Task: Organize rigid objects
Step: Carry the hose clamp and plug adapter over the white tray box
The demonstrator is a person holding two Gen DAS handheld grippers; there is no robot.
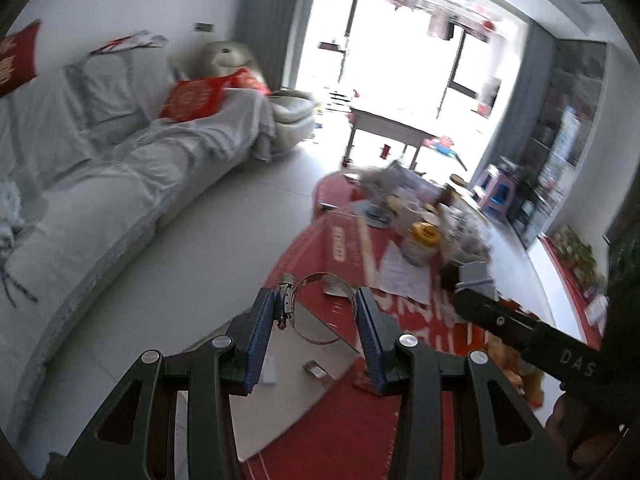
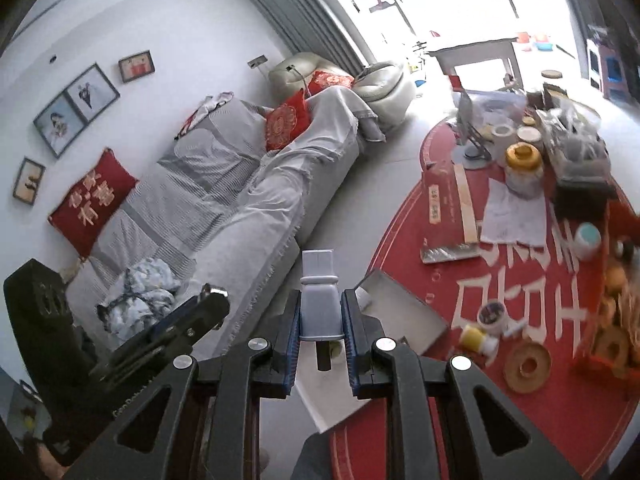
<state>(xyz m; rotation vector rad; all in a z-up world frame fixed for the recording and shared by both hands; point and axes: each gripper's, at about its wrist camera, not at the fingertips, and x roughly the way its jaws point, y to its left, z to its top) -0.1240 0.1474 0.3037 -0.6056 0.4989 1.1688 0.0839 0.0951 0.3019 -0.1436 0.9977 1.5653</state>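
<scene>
Upright, grey plastic piece [image 2: 319,300] points forward.

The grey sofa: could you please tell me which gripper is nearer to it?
Left. The left gripper, holding a metal clamp, is on the sofa side; the right gripper is farther off, toward the red mat.

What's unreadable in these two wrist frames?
- Left wrist view: clutter behind the yellow-lidded jar is motion-blurred; items cannot be told apart.
- Left wrist view: the window area is blown out by glare.
- Left wrist view: the hose clamp has its near arc behind the left gripper fingers.
- Right wrist view: the grey plastic piece has its base hidden by the right gripper.
- Right wrist view: the orange box is cut by the frame edge.
</scene>
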